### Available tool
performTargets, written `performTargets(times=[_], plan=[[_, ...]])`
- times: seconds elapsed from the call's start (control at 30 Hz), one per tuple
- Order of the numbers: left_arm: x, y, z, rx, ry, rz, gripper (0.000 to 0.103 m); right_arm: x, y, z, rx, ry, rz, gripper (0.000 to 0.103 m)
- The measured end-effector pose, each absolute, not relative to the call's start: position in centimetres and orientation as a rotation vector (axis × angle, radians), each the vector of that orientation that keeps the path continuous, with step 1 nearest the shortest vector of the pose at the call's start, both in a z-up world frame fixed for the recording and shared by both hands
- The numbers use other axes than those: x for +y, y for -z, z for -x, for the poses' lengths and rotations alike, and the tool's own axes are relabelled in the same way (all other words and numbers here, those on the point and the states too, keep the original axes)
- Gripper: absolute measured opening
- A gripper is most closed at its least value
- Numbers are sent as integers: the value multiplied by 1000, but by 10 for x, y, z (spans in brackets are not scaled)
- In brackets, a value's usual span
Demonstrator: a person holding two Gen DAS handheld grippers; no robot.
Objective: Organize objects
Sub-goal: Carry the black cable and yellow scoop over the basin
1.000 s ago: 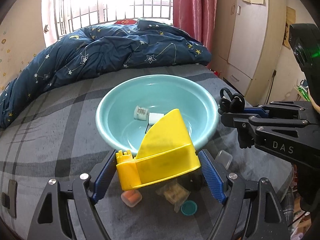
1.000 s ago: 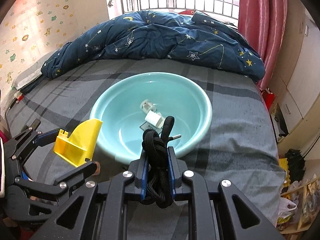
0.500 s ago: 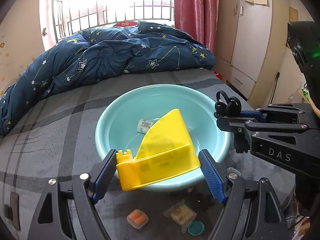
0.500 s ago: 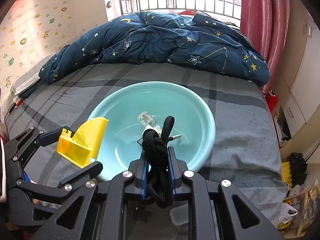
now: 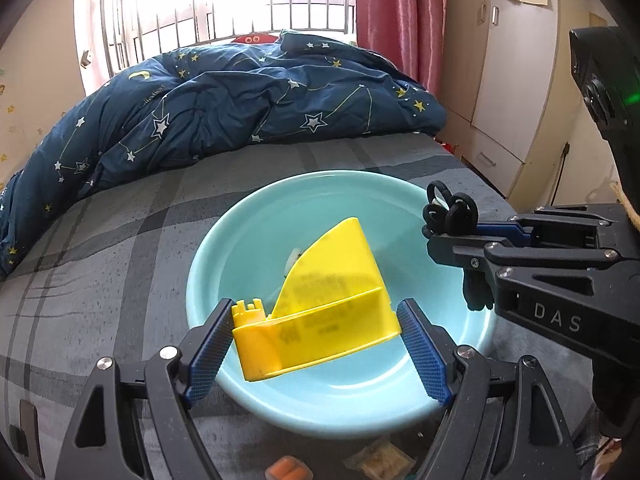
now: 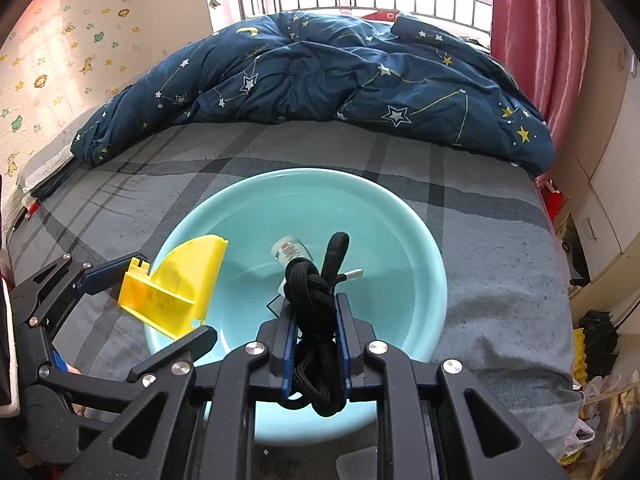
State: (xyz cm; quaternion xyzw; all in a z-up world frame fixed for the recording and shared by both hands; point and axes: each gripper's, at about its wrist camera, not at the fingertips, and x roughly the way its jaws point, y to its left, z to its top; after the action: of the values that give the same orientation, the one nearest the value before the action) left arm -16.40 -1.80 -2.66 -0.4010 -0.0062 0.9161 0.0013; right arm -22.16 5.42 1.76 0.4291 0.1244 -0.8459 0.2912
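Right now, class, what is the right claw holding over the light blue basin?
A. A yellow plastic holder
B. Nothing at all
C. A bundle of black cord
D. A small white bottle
C. In the right wrist view the right claw is shut on a bundle of black cord above the basin; the yellow holder sits in the left claw.

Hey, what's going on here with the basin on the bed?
A person is tidying small things into a light blue basin on a bed. The left tongs hold a yellow plastic holder over the basin, and the right tongs are shut on a bundle of black cord above it. A small bottle already lies inside. A few packets are on the bedcover beside the basin.
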Motion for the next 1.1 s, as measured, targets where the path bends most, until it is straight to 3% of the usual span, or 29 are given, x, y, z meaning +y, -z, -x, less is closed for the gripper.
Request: performTargets(times=[1.1], plan=[[-30,83,230,16,-2819,1417,85,25,50,289,329,2193,-1308,19]])
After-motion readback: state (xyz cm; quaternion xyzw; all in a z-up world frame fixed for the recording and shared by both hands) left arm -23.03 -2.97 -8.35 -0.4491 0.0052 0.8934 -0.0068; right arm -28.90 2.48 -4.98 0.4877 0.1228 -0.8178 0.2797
